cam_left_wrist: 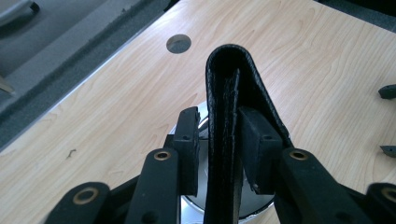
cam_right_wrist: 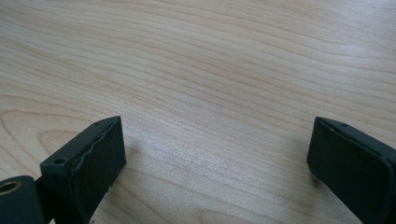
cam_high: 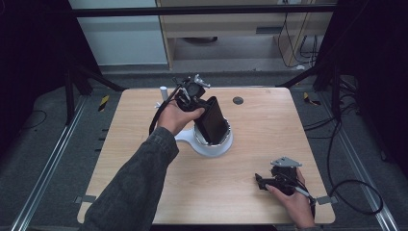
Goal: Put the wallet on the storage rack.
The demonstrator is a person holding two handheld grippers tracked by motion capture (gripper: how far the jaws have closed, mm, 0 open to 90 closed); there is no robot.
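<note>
The black leather case [cam_high: 213, 120] stands tilted in a white round holder [cam_high: 211, 144] near the middle of the wooden table [cam_high: 269, 120], its lower end down inside the holder's bright metal rim and its upper end leaning back toward the person's left hand [cam_high: 177, 118]. The table is the biggest thing in the high view, a pale board with a small round hole [cam_high: 237, 100] near its far edge, just beyond the case. In the left gripper view the case [cam_left_wrist: 229, 116] shows its folded, rounded top edge and rises between the two black jaws of the left gripper [cam_left_wrist: 218, 140]; the pad on the right side lies against the leather, while a thin gap shows between the pad on the left side and the case, so the jaws stand narrow around it without clearly pinching it. The holder's shiny rim [cam_left_wrist: 196, 205] shows below the jaws. The right gripper [cam_high: 262, 182] rests on the near right part of the table, well apart from the case, held by the person's right hand [cam_high: 293, 199]. In the right gripper view its jaws stand wide, with nothing but bare wood grain between the right gripper's pads [cam_right_wrist: 93, 163]. A small white cylinder [cam_high: 163, 91] stands at the far left edge of the table, behind the left hand.
</note>
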